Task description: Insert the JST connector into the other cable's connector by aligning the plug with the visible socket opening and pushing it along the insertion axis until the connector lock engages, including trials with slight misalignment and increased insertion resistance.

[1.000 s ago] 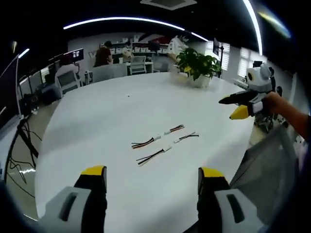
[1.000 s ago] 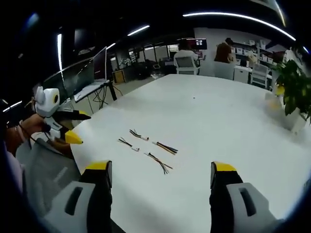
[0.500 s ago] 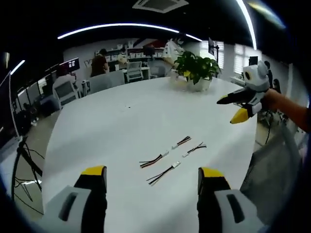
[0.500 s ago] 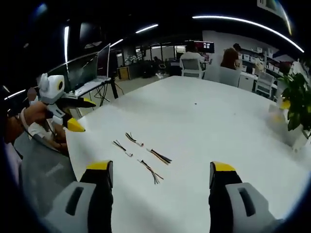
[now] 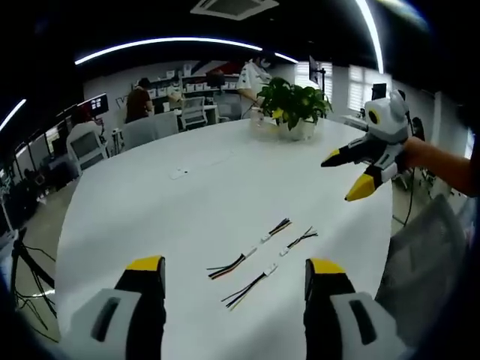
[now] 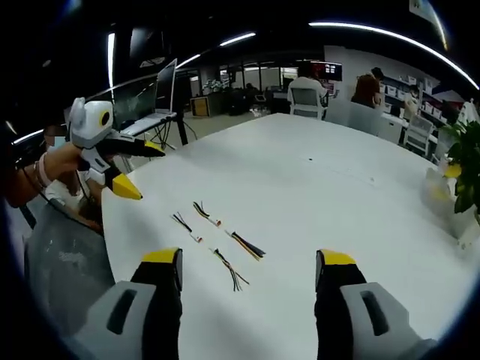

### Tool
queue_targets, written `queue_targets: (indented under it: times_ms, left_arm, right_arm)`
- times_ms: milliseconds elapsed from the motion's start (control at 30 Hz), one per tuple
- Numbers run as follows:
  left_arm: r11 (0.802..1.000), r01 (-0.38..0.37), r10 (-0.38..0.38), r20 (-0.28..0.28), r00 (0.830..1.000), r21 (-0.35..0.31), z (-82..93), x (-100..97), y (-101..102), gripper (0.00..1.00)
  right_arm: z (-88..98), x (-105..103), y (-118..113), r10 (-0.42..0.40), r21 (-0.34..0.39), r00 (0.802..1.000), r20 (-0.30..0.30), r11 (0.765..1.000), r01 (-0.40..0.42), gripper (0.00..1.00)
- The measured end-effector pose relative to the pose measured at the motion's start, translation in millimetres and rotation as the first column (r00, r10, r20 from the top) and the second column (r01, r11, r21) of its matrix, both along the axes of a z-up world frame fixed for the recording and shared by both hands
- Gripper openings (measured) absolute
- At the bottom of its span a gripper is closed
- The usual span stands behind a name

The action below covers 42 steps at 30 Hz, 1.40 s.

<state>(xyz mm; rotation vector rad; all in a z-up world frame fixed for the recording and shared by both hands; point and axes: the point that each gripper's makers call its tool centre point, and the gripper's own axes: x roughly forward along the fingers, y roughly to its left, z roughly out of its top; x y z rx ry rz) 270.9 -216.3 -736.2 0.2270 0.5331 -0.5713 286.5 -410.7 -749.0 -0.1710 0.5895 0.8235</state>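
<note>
4 short wire pieces with small white plugs on a big round white table (image 5: 150,202), near its edge: 2 pieces with red, yellow and black wires (image 5: 226,267) (image 6: 245,245), 2 thinner pieces with black wires (image 5: 300,240) (image 6: 182,222). Left gripper with yellow tips (image 5: 234,274) (image 6: 136,167) spread wide, holding nothing, up above the table. Right gripper with yellow tips (image 6: 247,266) (image 5: 346,175) also spread wide and holding nothing. Green leafy plant in a white pot (image 5: 295,105) far across the table

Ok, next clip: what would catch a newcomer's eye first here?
Four short cable pieces lie loose in the middle of a big white table, none of them held. Both grippers hang open above the near edge, the right gripper reaching in from the side. A potted plant stands at the far edge.
</note>
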Motion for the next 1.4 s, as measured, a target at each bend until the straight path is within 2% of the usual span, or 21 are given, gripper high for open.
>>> queue_targets:
  times_ms: [433,567,700,1167,1400]
  left_arm:
    - [0.995,0.047,-0.045,-0.027,0.999,0.087,-20.3,18.4,-1.9,0.74]
    - [0.995,0.053,-0.05,-0.037,0.998,0.085,-24.4,23.2,-2.5,0.72]
    - [0.996,0.046,-0.043,-0.04,0.998,0.074,-26.9,29.6,-2.7,0.71]
    - [0.995,0.052,-0.047,-0.067,0.997,0.082,-43.1,41.2,-2.3,0.7]
    - [0.99,0.083,-0.076,-0.061,0.995,0.118,-48.8,44.0,-6.9,0.68]
  right_arm:
    - [-16.0,14.7,13.1,0.047,-0.021,0.998,-0.031,0.999,-0.048,0.67]
    - [-21.5,18.0,17.3,0.061,-0.03,0.997,-0.04,0.998,-0.062,0.66]
    - [-25.2,22.4,20.0,0.066,-0.039,0.997,-0.029,0.997,-0.067,0.59]
    - [-39.0,28.7,28.5,0.089,-0.058,0.995,-0.049,0.994,-0.092,0.59]
    - [-43.1,33.8,35.7,0.113,-0.054,0.993,-0.04,0.992,-0.115,0.56]
